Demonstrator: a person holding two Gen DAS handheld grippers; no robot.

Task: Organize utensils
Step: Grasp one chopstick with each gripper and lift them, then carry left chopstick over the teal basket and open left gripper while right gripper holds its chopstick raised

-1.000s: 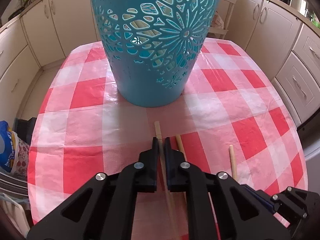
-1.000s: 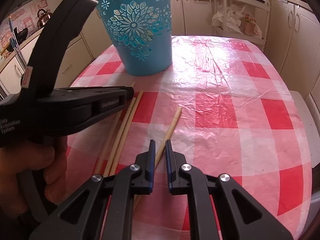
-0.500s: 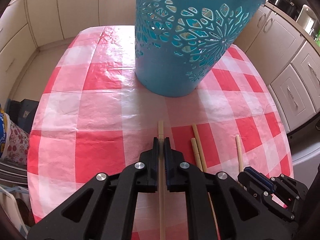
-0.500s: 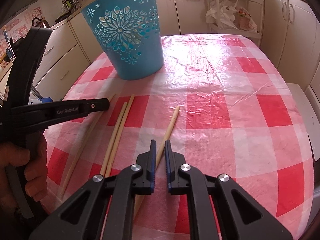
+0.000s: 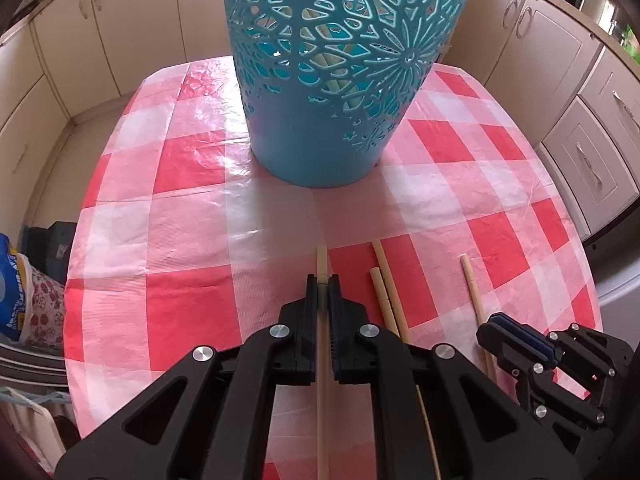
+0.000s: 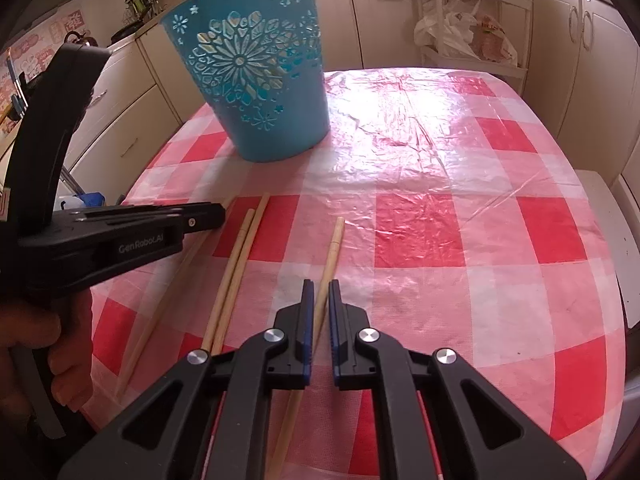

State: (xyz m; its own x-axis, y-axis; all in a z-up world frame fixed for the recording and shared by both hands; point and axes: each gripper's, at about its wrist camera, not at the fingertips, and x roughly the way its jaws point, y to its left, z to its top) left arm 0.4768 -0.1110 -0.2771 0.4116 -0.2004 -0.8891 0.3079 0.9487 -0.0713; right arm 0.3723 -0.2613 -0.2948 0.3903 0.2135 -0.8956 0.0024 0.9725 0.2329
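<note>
Red-checked table (image 6: pixel 440 220); blue bucket (image 6: pixel 256 80) near far edge. Left gripper (image 5: pixel 322 286) clamped on one chopstick (image 5: pixel 322 260). Right gripper (image 6: pixel 318 292) pinched narrow over another chopstick (image 6: pixel 335 240), probably gripping it. Pair of chopsticks (image 6: pixel 240 256) lies between them, mid-table.

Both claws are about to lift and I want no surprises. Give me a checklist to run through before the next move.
1. Left claw shut on the leftmost chopstick: ok.
2. Right claw gripping the rightmost chopstick: claw shut with the stick between its fingers, but whether the grip is firm: cannot tell.
3. Basket upright on the table: ok.
4. Room inside the basket: its inside is hidden, cannot tell.
5. Pair of chopsticks lying flat, in neither claw: ok.
</note>
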